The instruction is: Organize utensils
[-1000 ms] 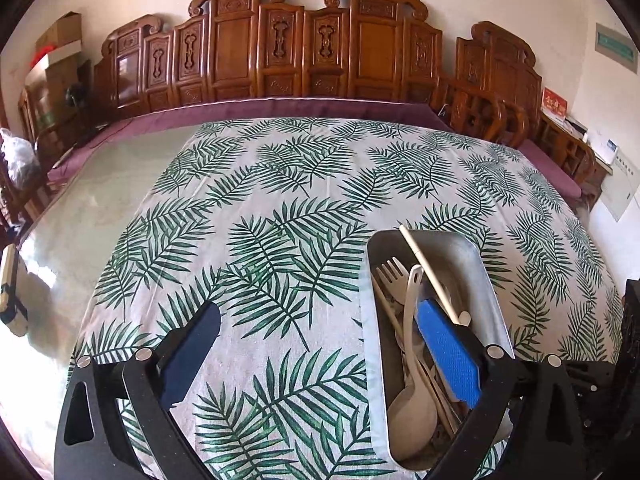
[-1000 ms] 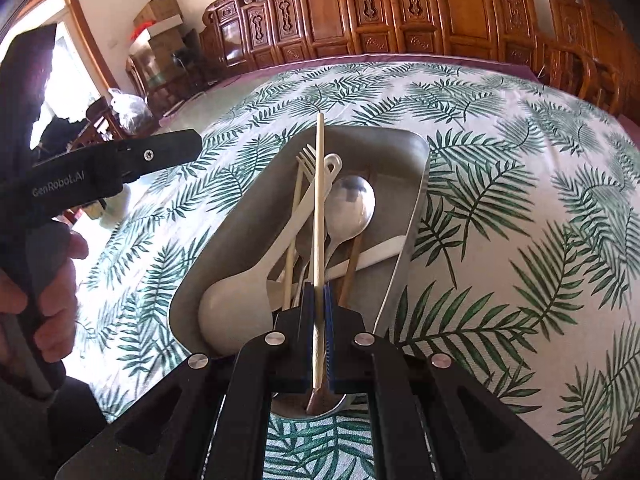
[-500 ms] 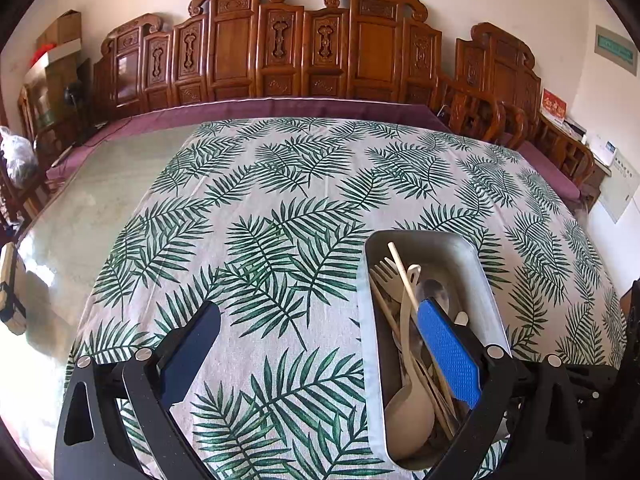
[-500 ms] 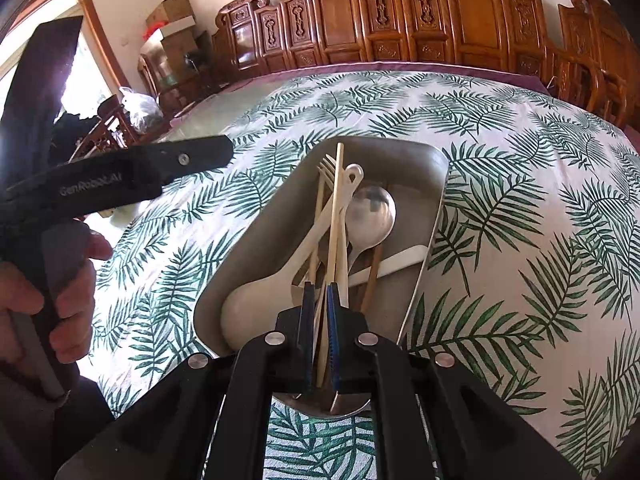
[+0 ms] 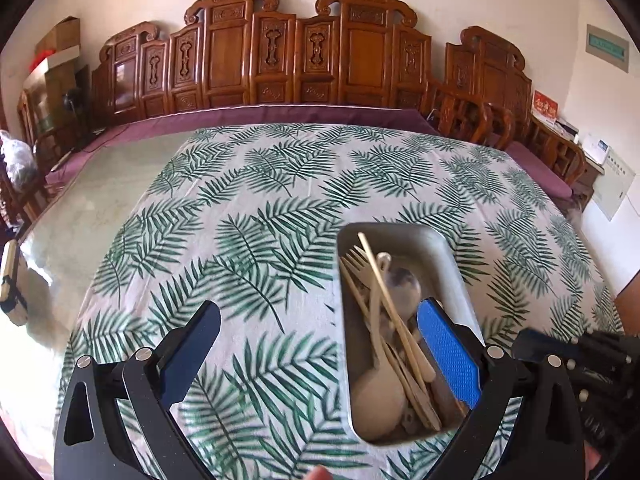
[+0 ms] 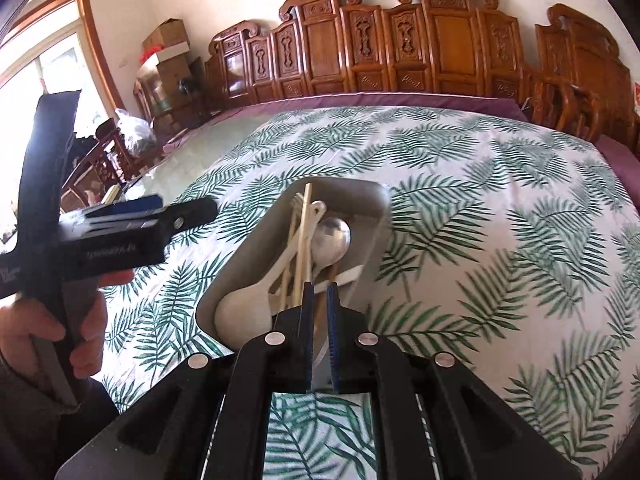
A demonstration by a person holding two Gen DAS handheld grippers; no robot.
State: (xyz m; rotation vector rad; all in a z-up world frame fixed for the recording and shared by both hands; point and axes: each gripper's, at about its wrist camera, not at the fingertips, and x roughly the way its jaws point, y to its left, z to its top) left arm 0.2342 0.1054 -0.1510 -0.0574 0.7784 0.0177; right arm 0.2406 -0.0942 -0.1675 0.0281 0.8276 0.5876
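A metal tray on the palm-leaf tablecloth holds a cream ladle, a metal spoon, forks and chopsticks. One pale chopstick lies lengthwise on the pile. My right gripper sits just above the tray's near end, its jaws slightly apart with nothing between them. My left gripper is wide open and empty; its right finger hangs over the tray and its left finger over the cloth.
The tablecloth covers most of a glass-topped table. Carved wooden chairs line the far side. The left gripper body and the hand holding it fill the left of the right wrist view. Cardboard boxes stand at the back.
My right gripper let go of the chopstick, which now lies in the tray. The gripper pulled back and up from the tray. The left gripper barely moved.
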